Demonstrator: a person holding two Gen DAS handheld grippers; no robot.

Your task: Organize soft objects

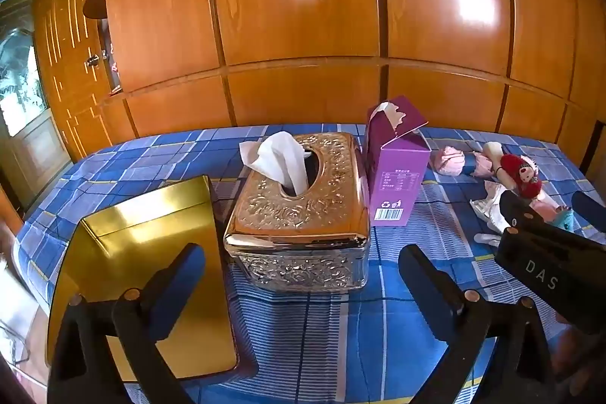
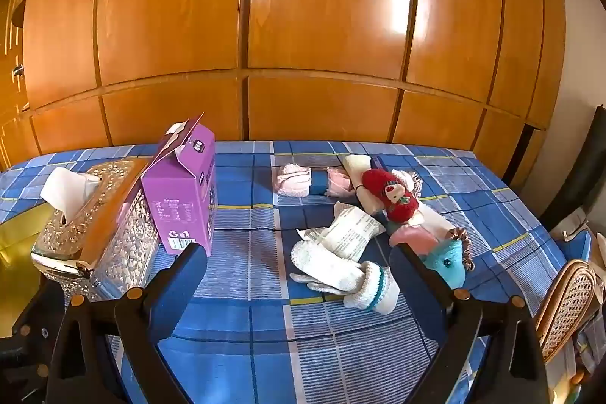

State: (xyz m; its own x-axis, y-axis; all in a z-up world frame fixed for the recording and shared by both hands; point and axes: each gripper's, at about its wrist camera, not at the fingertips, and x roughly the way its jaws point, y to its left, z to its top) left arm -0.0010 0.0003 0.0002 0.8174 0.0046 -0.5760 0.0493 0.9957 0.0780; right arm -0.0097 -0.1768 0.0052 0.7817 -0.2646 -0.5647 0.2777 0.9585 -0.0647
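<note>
Soft things lie scattered on the blue checked cloth (image 2: 246, 214): a white knitted glove (image 2: 341, 271), a red plush toy (image 2: 390, 195), a teal plush (image 2: 447, 264), pink rolled cloths (image 2: 293, 178) and a printed packet (image 2: 352, 233). My right gripper (image 2: 299, 264) hovers wide open just in front of the glove, nothing between its fingers. My left gripper (image 1: 303, 267) is open too, held above the cloth in front of the embossed gold tissue box (image 1: 299, 211). The red plush (image 1: 520, 175) and the right gripper (image 1: 549, 252) show at the right of the left wrist view.
An open gold tin (image 1: 151, 252) lies left of the tissue box. A purple carton (image 1: 395, 173) with its top flap open stands right of the box. Wooden wardrobe panels (image 2: 303, 25) rise behind the table. A rattan chair back (image 2: 564, 301) stands at the right edge.
</note>
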